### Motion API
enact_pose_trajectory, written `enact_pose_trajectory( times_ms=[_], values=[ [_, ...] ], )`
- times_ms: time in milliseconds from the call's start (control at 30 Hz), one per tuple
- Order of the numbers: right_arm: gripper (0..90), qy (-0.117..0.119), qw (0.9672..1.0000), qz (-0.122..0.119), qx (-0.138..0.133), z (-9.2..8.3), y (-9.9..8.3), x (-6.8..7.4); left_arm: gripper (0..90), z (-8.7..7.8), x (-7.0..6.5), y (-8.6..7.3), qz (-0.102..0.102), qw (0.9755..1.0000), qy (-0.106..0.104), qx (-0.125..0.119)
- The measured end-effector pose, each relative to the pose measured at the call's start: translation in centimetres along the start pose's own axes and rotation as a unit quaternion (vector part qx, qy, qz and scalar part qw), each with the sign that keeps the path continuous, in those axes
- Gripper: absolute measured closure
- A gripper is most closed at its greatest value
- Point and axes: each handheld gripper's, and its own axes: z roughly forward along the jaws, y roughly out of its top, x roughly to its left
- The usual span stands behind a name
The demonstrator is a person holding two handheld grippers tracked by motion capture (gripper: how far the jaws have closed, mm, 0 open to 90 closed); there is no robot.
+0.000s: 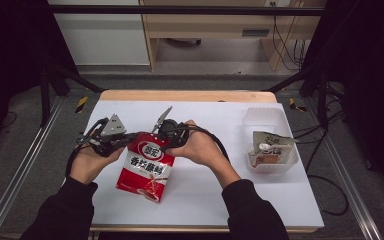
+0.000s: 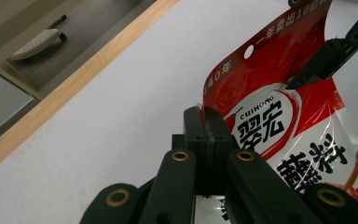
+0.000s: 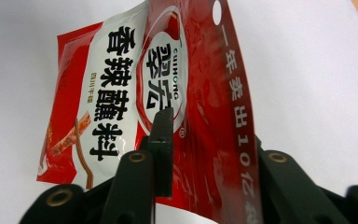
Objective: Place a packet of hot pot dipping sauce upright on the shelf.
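two tools on the sachet, tear not yet made

the white bench (image 1: 280,200) carries a red seasoning sachet (image 1: 146,167), its top edge lifted and unbroken. the clear tub (image 1: 270,120) at the right holds another, opened packet (image 1: 269,148). the left tool (image 2: 205,122) is clamped on the sachet's top corner. the right tool (image 3: 205,135) straddles the top edge, one jaw against its face; whether it pinches, i cannot tell. opening looks still to come.
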Motion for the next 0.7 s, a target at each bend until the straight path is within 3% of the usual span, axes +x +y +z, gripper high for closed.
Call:
enact_pose_trajectory(
  times_ms=[367, 700],
  values=[
    [86.7, 0.007, 0.9999, -0.008, 0.009, -0.02, -0.1, -0.03, 90.0, 0.02, -0.12, 0.02, 0.001, 1.0, -0.003, 0.0],
    [89.7, 0.009, 0.9998, -0.017, 0.011, 0.0, -0.09, 0.16, 90.0, 0.07, 0.02, -0.45, -0.007, 0.9999, -0.008, -0.009]
  ],
)
